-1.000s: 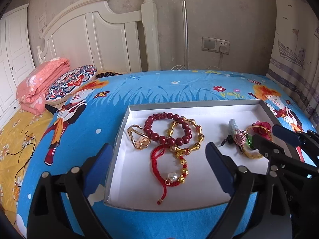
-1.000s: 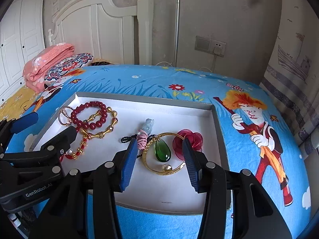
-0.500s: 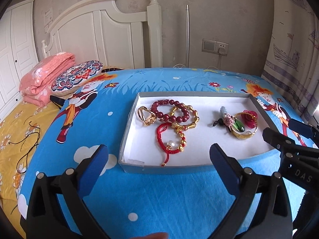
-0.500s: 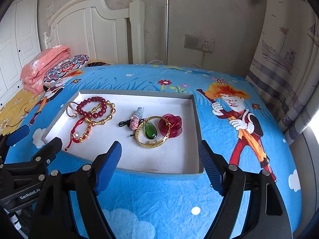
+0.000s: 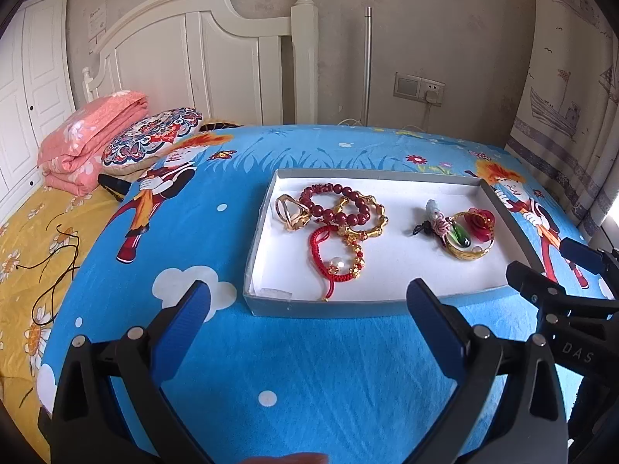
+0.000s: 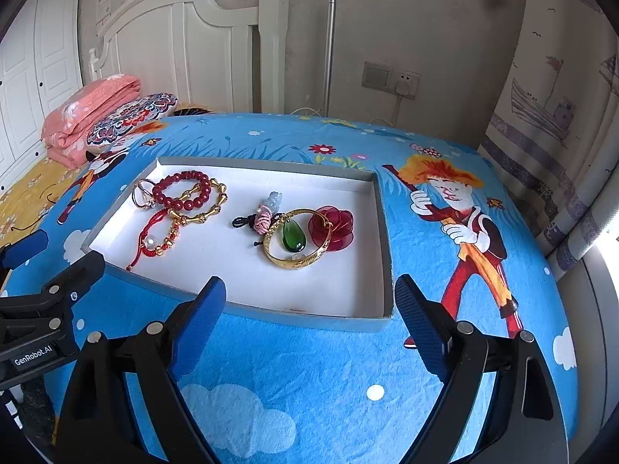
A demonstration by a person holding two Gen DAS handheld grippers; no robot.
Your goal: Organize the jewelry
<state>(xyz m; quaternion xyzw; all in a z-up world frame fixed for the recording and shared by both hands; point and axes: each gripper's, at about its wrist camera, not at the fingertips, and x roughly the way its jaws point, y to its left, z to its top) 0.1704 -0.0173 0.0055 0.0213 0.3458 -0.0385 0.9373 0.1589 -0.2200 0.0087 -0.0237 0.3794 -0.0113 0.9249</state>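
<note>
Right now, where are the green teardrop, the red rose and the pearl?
green teardrop [image 6: 293, 237], right wrist view, middle of the stone.
red rose [image 6: 336, 223], right wrist view, flower's centre.
pearl [image 5: 334, 262], left wrist view, on the bead itself.

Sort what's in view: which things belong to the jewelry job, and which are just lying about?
Job: grey tray, red bead bracelet, gold bangle, green pendant, red cord bracelet.
Lying about: pink folded quilt, patterned pillow, black cord.
</note>
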